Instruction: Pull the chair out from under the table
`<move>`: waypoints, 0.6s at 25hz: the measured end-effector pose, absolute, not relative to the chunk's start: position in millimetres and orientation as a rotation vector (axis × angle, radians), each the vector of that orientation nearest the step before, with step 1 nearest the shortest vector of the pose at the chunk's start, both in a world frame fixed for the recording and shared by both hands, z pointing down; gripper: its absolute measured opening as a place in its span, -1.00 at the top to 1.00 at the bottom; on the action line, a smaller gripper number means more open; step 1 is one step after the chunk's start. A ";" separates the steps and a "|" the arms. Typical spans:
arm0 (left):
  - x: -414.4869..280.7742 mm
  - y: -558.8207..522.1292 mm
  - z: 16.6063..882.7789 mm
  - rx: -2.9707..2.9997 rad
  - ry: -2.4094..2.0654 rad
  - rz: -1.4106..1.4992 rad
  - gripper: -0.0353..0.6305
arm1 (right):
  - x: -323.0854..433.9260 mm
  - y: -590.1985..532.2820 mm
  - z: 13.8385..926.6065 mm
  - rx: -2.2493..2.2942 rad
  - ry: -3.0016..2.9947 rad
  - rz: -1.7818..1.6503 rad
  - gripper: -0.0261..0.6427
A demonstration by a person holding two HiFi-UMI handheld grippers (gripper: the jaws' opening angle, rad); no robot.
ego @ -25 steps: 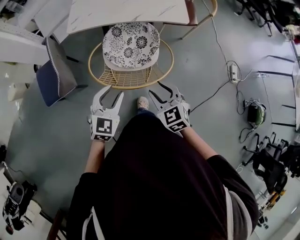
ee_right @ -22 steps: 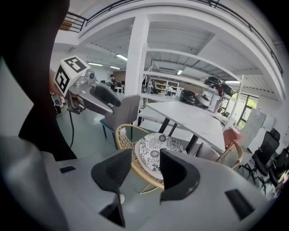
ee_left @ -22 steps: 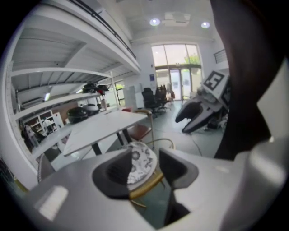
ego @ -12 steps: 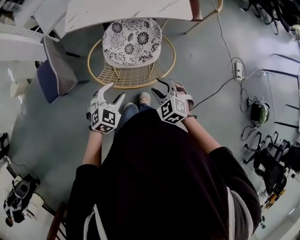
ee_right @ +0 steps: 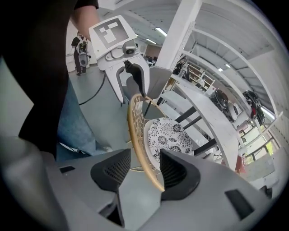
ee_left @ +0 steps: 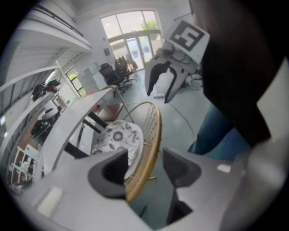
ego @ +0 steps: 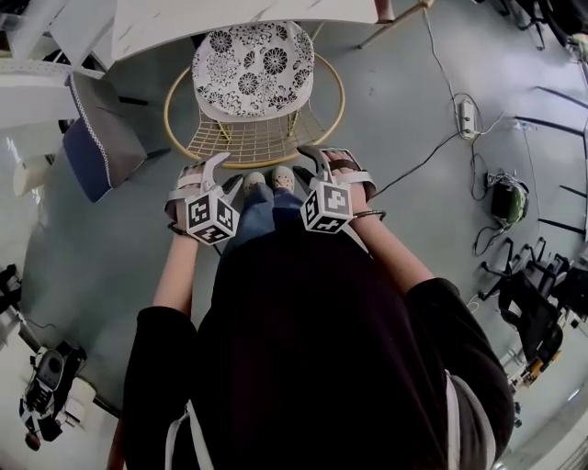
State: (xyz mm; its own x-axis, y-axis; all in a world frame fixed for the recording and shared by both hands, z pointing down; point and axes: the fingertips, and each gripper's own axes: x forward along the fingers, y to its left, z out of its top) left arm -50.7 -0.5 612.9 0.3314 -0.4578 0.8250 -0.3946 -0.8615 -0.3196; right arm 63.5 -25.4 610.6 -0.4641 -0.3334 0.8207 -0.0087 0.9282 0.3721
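Observation:
A round chair (ego: 253, 69) with a wooden hoop rim (ego: 266, 158) and a floral cushion stands half under the white table (ego: 230, 14). Both grippers are down at the near arc of the rim. My left gripper (ego: 223, 174) is open, its jaws having just been opening, and the rim (ee_left: 146, 149) runs between them close to the left pad (ee_left: 110, 173). The jaws of my right gripper (ego: 312, 163) have just been opening too. It is open astride the rim (ee_right: 142, 144), which passes near the right pad (ee_right: 178, 173). Neither pair of pads presses on the wood.
A grey-blue chair (ego: 92, 138) stands left of the round chair. A power strip (ego: 469, 115) and cables lie on the floor to the right, with black office chairs (ego: 537, 317) beyond. The person's shoes (ego: 266, 179) are just behind the rim.
Both grippers have come down and rolled, from above the floor in front of the chair onto its near rim. Their jaws stand wider than before.

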 end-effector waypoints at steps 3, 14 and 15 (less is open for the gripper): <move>-50.3 -3.4 630.7 -2.512 0.725 -1.632 0.16 | 61.1 -29.4 627.6 0.217 -1.969 -0.426 0.39; -66.0 -6.5 699.4 -2.259 0.440 -1.927 0.15 | 60.9 -47.3 696.2 0.046 -1.643 -0.654 0.38; -69.1 -7.5 704.8 -2.229 0.414 -1.954 0.15 | 60.8 -51.2 701.0 0.041 -1.608 -0.674 0.38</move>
